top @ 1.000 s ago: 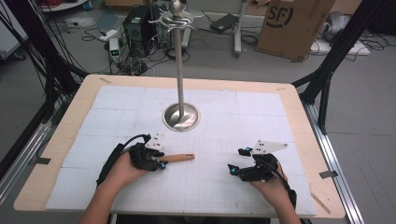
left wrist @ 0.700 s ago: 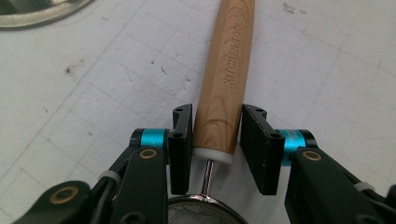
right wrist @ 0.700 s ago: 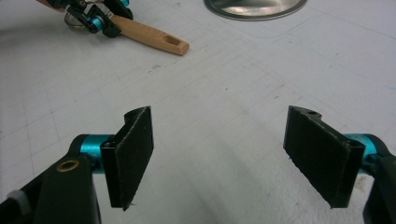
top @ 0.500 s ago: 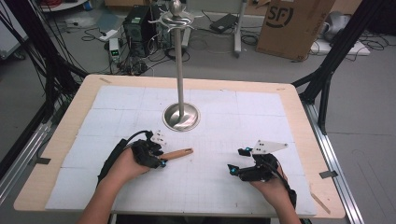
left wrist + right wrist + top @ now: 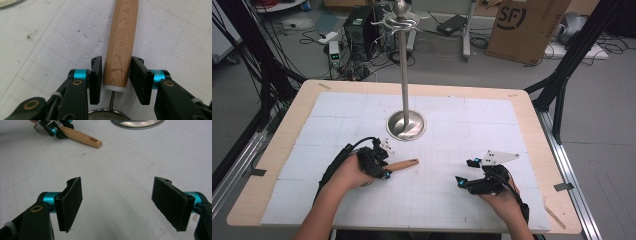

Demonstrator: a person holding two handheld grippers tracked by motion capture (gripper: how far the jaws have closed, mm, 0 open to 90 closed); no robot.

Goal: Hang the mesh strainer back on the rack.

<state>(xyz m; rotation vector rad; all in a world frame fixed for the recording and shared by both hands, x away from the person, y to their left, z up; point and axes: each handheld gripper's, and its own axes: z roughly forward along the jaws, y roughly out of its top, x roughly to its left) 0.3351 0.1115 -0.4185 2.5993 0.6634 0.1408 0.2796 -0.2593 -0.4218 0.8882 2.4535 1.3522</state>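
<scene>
A small strainer with a wooden handle (image 5: 402,164) stamped KITCHEN TOOL (image 5: 120,45) lies on the white mat, left of centre. My left gripper (image 5: 381,167) is shut on the handle's near end, one jaw on each side (image 5: 116,62). The strainer's metal rim (image 5: 110,113) shows just below the jaws. The handle's free end, with a hanging hole (image 5: 92,140), points toward the right. My right gripper (image 5: 465,174) rests low over the mat at the front right, open with nothing between its jaws (image 5: 117,192).
A tall metal stand (image 5: 405,75) with hooks on top rises from a round base (image 5: 406,125) at the mat's middle, just behind the strainer. The base edge (image 5: 137,123) lies ahead of my right gripper. A wooden table rim (image 5: 557,165) borders the mat.
The left gripper has closed on the handle and turned it slightly, so its free end now points a little away from me. The right gripper has stayed in place.
</scene>
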